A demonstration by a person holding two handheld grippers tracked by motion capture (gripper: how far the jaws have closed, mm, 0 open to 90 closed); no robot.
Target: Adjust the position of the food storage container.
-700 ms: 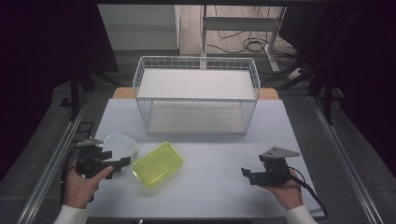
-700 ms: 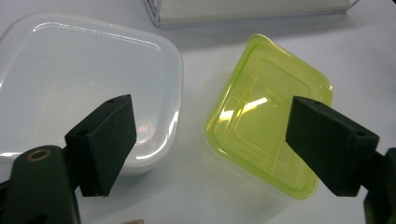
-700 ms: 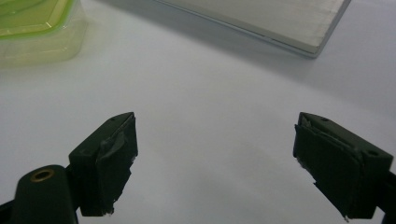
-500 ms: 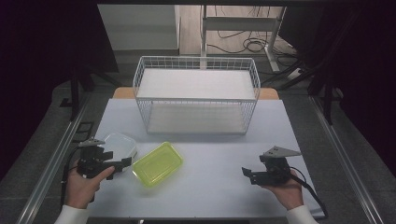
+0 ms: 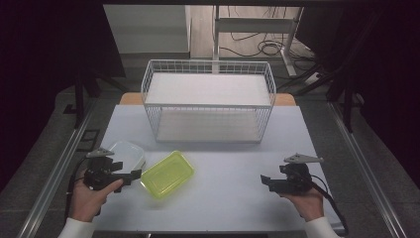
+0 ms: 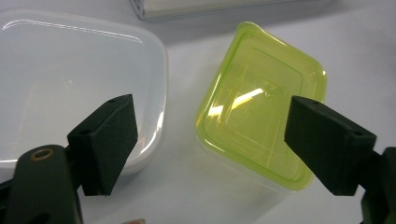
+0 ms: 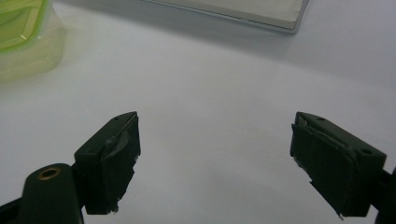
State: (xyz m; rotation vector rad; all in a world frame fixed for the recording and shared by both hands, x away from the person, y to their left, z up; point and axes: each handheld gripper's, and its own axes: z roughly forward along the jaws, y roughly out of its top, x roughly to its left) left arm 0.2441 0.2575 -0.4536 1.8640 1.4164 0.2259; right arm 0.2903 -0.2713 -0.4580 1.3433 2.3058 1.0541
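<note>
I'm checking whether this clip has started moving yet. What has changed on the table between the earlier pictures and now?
Nothing has visibly changed. The left gripper is still open beside the green-lidded container and the clear container, touching neither, and the right gripper is still open over bare table. The wire basket stands where it was.

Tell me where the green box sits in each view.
High view: green box lower left of centre, just right of the left gripper.
Left gripper view: right of centre, between the open jaws.
Right gripper view: top left corner.
Shared landmark: the wire basket behind it.
</note>
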